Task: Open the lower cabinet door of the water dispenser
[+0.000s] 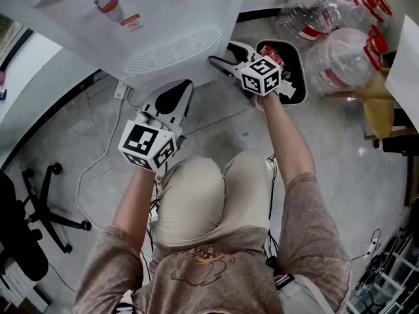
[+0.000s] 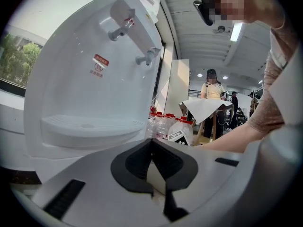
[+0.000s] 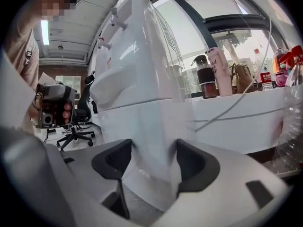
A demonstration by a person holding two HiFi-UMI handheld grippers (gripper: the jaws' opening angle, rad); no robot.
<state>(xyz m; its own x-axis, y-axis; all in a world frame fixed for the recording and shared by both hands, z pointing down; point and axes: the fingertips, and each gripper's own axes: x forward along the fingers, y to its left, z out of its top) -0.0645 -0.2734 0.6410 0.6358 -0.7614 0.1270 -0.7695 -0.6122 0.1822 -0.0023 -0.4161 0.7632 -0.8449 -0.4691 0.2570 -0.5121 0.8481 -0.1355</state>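
The white water dispenser (image 1: 150,25) stands in front of me, with its taps (image 2: 142,58) and drip tray (image 2: 90,126) above the lower cabinet (image 3: 156,122). My right gripper (image 1: 226,52) is at the cabinet's right front corner. It is open, and the cabinet's vertical corner edge lies between its two pads (image 3: 112,161); I cannot tell whether they touch it. My left gripper (image 1: 177,93) is low in front of the dispenser, under the drip tray. It is shut, its pads (image 2: 142,160) pressed together on nothing. The door's front face is hidden from the head view.
Several large clear water bottles (image 1: 340,51) lie to the right of the dispenser, beside a black tray (image 1: 294,77). An office chair base (image 1: 46,208) and a white cable (image 1: 98,162) are on the floor at the left. A counter with bottles (image 3: 213,74) runs behind the dispenser.
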